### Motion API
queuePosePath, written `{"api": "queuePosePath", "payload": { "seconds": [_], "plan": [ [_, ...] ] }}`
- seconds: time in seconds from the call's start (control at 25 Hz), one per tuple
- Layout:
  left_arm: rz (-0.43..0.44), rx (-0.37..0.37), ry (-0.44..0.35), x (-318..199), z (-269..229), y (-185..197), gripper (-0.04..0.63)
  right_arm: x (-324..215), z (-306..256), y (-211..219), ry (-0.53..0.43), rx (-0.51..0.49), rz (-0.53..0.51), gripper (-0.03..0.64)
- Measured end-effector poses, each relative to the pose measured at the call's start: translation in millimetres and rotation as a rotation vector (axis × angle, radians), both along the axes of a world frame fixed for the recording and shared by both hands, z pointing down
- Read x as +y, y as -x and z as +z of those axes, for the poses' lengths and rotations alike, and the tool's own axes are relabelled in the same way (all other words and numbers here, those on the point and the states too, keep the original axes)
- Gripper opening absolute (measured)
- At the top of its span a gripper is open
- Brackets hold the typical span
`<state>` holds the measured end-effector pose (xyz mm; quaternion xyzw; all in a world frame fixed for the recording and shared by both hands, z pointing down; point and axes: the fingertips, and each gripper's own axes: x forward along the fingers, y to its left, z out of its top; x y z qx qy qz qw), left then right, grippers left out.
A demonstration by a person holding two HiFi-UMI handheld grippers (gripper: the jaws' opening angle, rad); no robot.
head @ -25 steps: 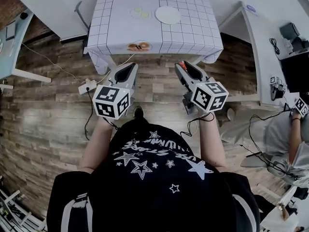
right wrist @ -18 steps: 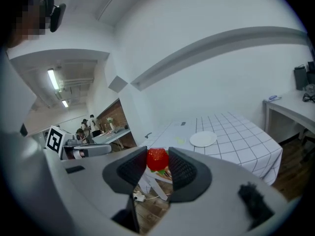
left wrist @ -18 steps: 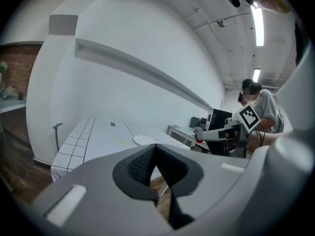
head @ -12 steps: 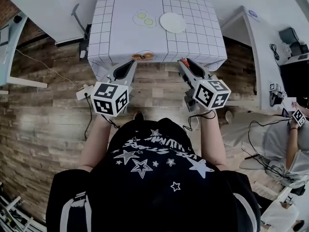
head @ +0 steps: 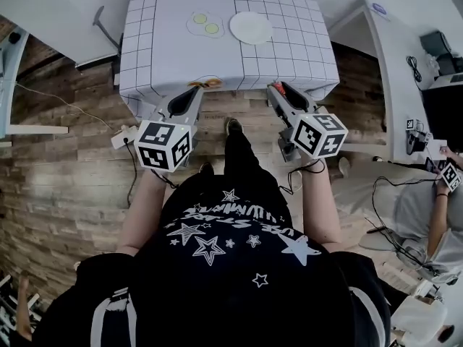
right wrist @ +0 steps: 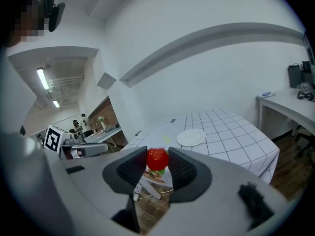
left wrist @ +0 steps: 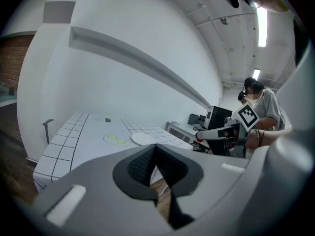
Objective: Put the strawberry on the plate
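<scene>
A red strawberry [right wrist: 157,159] sits pinched between the dark pads of my right gripper [right wrist: 157,167], which is shut on it. In the head view this gripper [head: 275,87] hovers just before the near edge of the white grid-cloth table [head: 289,67], the strawberry [head: 273,86] a red speck at its tip. The round white plate [head: 251,27] [right wrist: 191,137] [left wrist: 142,138] lies toward the table's far side, well ahead of both grippers. My left gripper [head: 195,92] [left wrist: 155,147] is shut and holds nothing, level with the right one at the table's edge.
Two yellow-green discs [head: 205,26] lie left of the plate. A food picture [head: 210,83] marks the table's near edge. A white desk with equipment [head: 405,56] stands at the right, a seated person [head: 438,201] beyond it. A power strip [head: 121,137] lies on the wooden floor.
The person has stepped forward, one foot now out in front. Both grippers have come up to the table's near edge. The right one still holds the strawberry.
</scene>
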<state>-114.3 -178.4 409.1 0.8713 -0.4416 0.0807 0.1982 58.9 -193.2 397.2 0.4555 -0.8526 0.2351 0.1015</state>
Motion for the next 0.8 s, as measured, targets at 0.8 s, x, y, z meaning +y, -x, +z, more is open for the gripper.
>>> {"api": "queuePosePath", "payload": {
  "seconds": [0.8],
  "plan": [
    [-0.086, -0.059, -0.002, -166.5, -10.0, -48.8, 0.009, -193.7, 0.5, -39.0, -0.006, -0.042, -0.103, 0.146]
  ]
}}
